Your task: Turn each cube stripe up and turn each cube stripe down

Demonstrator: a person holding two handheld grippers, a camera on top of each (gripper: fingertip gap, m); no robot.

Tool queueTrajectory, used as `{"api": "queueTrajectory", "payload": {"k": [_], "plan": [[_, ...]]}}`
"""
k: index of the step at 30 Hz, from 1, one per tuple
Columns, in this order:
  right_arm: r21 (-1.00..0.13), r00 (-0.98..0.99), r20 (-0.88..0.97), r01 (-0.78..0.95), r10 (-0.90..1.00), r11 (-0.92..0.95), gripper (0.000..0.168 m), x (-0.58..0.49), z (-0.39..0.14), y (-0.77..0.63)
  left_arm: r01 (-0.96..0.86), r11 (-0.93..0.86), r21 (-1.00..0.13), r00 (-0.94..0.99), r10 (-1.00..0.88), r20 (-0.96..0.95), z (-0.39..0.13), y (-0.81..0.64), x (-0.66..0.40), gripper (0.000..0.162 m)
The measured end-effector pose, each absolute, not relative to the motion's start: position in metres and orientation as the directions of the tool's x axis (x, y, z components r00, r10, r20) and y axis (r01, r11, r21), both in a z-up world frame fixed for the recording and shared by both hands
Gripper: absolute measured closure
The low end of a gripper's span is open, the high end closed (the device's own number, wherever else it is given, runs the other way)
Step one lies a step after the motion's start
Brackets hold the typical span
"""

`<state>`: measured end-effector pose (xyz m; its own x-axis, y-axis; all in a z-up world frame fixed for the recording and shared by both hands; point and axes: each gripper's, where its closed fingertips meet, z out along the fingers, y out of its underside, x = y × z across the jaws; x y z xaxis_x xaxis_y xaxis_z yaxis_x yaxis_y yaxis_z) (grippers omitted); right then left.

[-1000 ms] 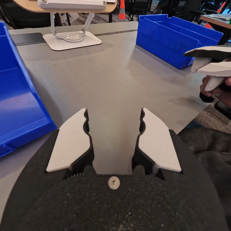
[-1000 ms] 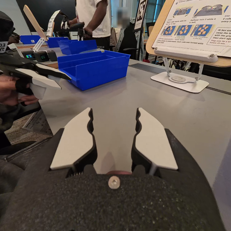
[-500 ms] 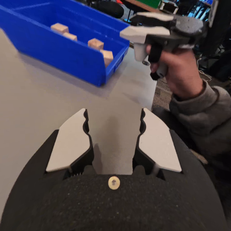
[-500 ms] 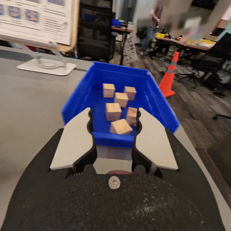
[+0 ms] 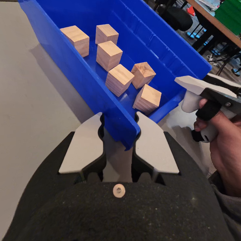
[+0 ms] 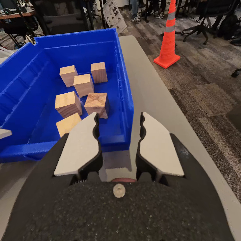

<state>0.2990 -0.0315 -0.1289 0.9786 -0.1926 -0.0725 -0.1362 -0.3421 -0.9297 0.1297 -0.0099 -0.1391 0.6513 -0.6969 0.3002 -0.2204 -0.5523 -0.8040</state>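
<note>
While my left tongs point(image 5: 119, 116) hang over the grey table point(image 5: 32, 104), their jaws stand apart with nothing gripped, straddling the near corner of the blue bin point(image 5: 121, 130). Six wooden cubes point(image 5: 119, 79) sit inside that bin, all showing plain wood faces; I can make out no stripe on any. Off to the right, my other hand point(image 5: 224, 140) holds the right tongs just beside the bin's end wall. Through the right wrist view, my right tongs point(image 6: 119, 114) are likewise spread and empty, hovering over the bin's point(image 6: 125, 91) near right corner, the left finger point(image 6: 80, 143) covering part of the nearest cube point(image 6: 66, 123). An orange cone point(image 6: 168, 43) stands on the floor beyond the table point(image 6: 146, 84).
</note>
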Motion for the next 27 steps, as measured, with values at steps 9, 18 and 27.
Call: {"api": "queueTrajectory", "payload": {"k": [9, 18, 27], "plan": [[-0.898, 0.975, -0.062, -0.147, -0.212, -0.415, 0.166, 0.267, -0.12, -0.034, -0.259, -0.418, -0.871, 0.825, -0.564, 0.026, -0.124, 0.022, 0.084, 0.153], [-0.962, 0.993, 0.043, 0.012, -0.108, -0.274, 0.166, 0.14, -0.067, -0.038, -0.173, -0.33, -0.928, 0.909, -0.417, -0.021, -0.083, 0.0, -0.05, 0.157], [-0.945, 0.974, 0.038, 0.108, 0.225, -0.309, 0.165, -0.05, -0.08, -0.02, -0.11, -0.406, -0.907, 0.981, -0.191, -0.033, -0.091, -0.037, -0.239, 0.155]]}}
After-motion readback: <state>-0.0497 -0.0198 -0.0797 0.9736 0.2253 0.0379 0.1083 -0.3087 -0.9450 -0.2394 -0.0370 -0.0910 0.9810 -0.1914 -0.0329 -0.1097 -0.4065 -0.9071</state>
